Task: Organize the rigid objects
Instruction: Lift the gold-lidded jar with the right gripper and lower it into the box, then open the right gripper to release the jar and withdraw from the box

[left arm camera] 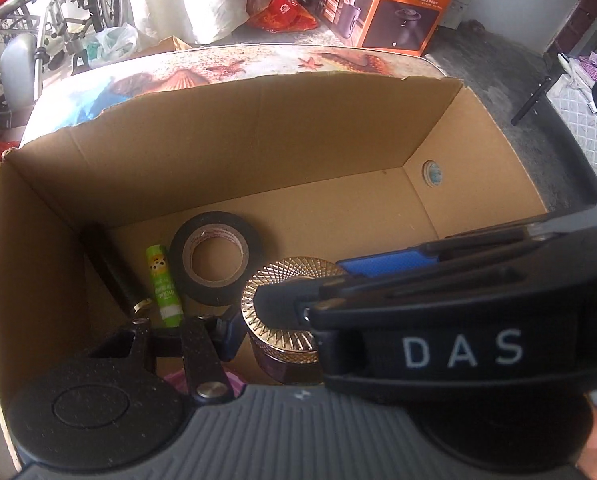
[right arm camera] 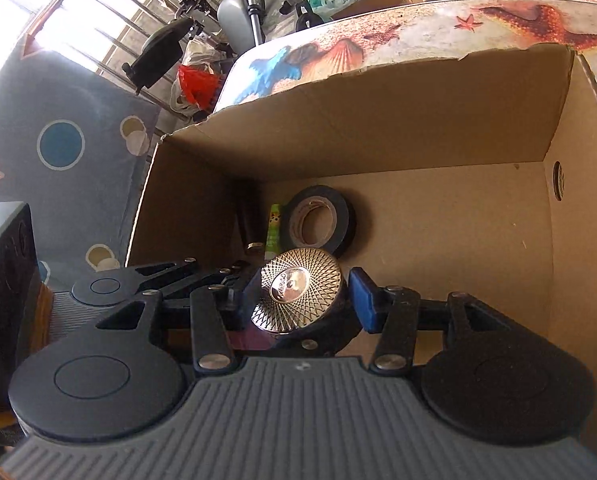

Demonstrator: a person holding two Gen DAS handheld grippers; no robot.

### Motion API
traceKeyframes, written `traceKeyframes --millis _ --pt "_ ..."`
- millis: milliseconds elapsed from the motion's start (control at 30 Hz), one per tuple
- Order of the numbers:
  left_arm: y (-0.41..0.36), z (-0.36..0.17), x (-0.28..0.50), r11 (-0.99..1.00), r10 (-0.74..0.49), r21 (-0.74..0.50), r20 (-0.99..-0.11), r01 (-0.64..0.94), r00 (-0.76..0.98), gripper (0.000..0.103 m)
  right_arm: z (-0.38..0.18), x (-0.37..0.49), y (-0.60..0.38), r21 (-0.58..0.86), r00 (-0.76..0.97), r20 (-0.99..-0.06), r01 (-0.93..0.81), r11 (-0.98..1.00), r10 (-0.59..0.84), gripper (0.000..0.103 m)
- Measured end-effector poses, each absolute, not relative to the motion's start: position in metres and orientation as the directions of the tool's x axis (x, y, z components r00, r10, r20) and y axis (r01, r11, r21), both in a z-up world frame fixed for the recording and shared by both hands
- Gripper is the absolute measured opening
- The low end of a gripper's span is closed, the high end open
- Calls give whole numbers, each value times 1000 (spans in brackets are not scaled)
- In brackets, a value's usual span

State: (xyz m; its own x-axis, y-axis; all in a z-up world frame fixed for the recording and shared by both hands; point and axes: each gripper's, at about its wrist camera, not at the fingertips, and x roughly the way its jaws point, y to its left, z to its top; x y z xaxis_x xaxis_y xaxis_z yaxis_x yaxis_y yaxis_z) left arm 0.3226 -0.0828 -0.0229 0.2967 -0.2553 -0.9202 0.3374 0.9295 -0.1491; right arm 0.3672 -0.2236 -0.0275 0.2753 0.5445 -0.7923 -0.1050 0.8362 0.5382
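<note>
An open cardboard box (left arm camera: pixel 170 160) (right arm camera: pixel 418 152) stands on a seashell-print table (left arm camera: pixel 202 72). Inside lie a black tape roll (left arm camera: pixel 214 258) (right arm camera: pixel 318 224), a green tube (left arm camera: pixel 163 284) (right arm camera: pixel 273 224) and a black cylinder (left arm camera: pixel 110 268) (right arm camera: pixel 248 224). My right gripper (right arm camera: pixel 304 300) is shut on a round jar with a gold patterned lid (right arm camera: pixel 298 294) (left arm camera: pixel 266 292), held tilted low inside the box near the tape. In the left wrist view the right gripper's body crosses over the jar. My left gripper (left arm camera: pixel 234 328) sits inside the box at the jar's left; only its left finger (left arm camera: pixel 228 330) shows.
The box's right half shows bare cardboard floor (right arm camera: pixel 458 240), with a round hole in the right wall (left arm camera: pixel 432 172). An orange Philips carton (left arm camera: pixel 402 8) and a wheelchair (left arm camera: pixel 50 20) stand beyond the table. A patterned mat (right arm camera: pixel 66 140) lies left of the box.
</note>
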Motion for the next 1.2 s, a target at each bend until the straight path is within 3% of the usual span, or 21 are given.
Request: traceKeyframes --millis 433,733,1200 --pt "-82 -34 325 933 -244 -163 -942 321 231 58 -47 375 -213 511 260 -812 -115 852 522 48" --pt "-82 -11 312 930 -255 -153 -923 333 288 73 -35 366 -224 517 298 -799 -103 850 522 48" --pt "-66 74 223 901 -329 -109 -803 419 498 86 73 241 -282 499 609 -594 -233 834 526 54"
